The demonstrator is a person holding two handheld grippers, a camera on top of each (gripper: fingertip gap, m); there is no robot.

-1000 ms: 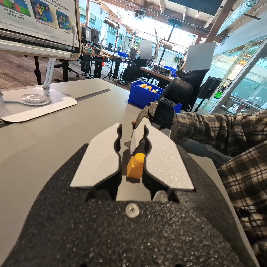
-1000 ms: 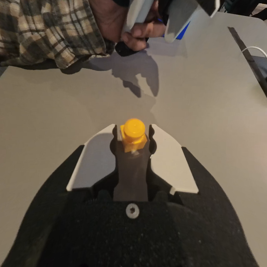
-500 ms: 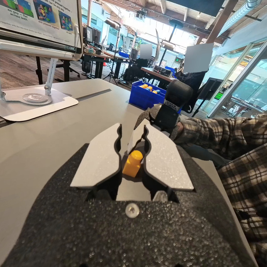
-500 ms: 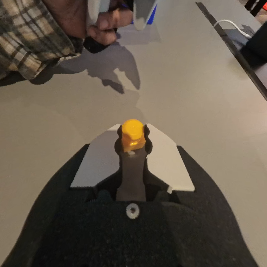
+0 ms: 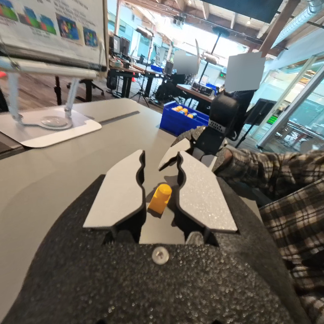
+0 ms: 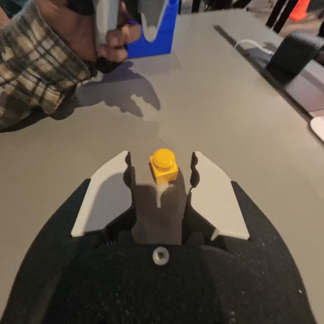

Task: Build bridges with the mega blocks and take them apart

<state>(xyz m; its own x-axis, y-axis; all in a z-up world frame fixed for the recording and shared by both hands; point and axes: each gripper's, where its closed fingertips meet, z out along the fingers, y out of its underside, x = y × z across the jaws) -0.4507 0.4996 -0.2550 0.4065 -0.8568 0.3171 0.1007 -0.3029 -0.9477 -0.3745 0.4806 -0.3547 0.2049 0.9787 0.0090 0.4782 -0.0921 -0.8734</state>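
Yellow block point(image 6: 164, 167) upright on bench point(image 6: 228, 122), frame centre; right gripper point(image 6: 161, 164) jaws spread, not touching; left gripper point(image 5: 160, 169) jaws parted, empty.

Single orange-yellow mega block point(image 6: 164, 169), one round stud on a square base. Stands upright on the grey surface point(image 6: 228, 114), stud up, free of contact on all sides. Right wrist view: frame centre. Left wrist view: same block point(image 5: 159, 198) just below centre, appearing slightly tilted. More blocks lie in a blue bin point(image 5: 177, 121), upper centre-right.
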